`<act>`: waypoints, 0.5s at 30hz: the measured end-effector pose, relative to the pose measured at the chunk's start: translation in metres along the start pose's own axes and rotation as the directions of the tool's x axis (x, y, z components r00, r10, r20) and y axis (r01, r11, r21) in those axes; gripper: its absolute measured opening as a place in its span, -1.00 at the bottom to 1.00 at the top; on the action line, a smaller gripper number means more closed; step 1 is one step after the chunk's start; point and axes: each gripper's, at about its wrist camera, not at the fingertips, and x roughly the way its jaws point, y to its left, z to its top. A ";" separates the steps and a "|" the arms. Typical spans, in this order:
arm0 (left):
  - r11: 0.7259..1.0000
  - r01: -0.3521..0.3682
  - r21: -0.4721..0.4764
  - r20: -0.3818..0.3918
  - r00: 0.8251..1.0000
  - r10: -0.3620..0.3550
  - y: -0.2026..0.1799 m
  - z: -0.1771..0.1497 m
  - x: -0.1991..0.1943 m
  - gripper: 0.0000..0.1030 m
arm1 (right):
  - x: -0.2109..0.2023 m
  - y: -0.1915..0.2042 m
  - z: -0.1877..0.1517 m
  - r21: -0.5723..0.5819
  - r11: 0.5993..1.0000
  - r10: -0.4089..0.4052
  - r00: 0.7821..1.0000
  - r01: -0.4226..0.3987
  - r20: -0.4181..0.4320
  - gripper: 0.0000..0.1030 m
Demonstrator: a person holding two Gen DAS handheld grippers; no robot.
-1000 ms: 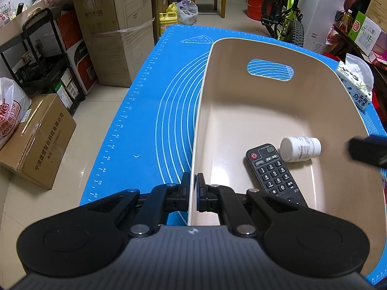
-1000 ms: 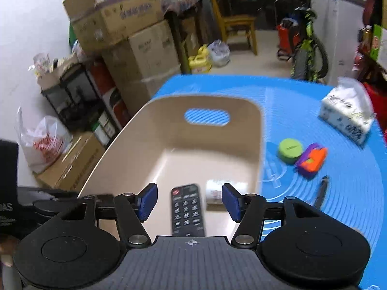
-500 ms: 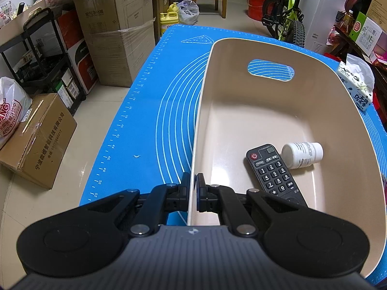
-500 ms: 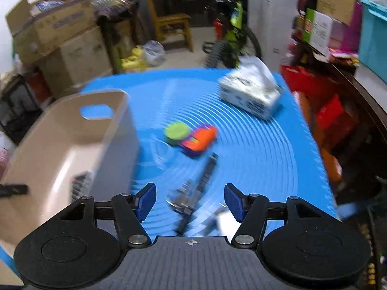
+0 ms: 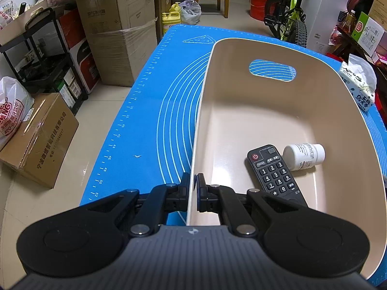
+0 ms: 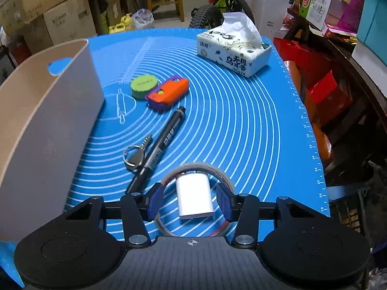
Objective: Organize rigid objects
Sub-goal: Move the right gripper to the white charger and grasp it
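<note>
My left gripper is shut on the near left rim of the beige bin. Inside the bin lie a black remote and a white pill bottle. My right gripper is open, its jaws on either side of a white charger block that lies inside a clear tape roll on the blue mat. A black marker, a key on a ring, an orange and purple box and a green round tin lie beyond, beside the bin.
A tissue pack stands at the far right of the mat, also in the left wrist view. The mat's right edge drops off to crates. Cardboard boxes, a rack and a bicycle stand around the table.
My right gripper has swung from over the bin to the right and come down around the white charger block. The left gripper has held still on the bin rim.
</note>
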 end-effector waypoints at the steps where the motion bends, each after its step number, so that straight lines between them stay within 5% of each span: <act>1: 1.000 0.000 0.000 0.000 1.000 0.000 0.000 0.000 0.000 -0.87 | 0.002 0.000 0.000 -0.005 1.000 -0.004 1.000 0.004 -0.004 0.13; 15: 1.000 0.000 0.000 0.000 1.000 0.000 -0.001 0.000 0.000 -0.87 | 0.032 0.005 -0.002 -0.062 0.997 -0.045 0.995 0.039 -0.093 -0.01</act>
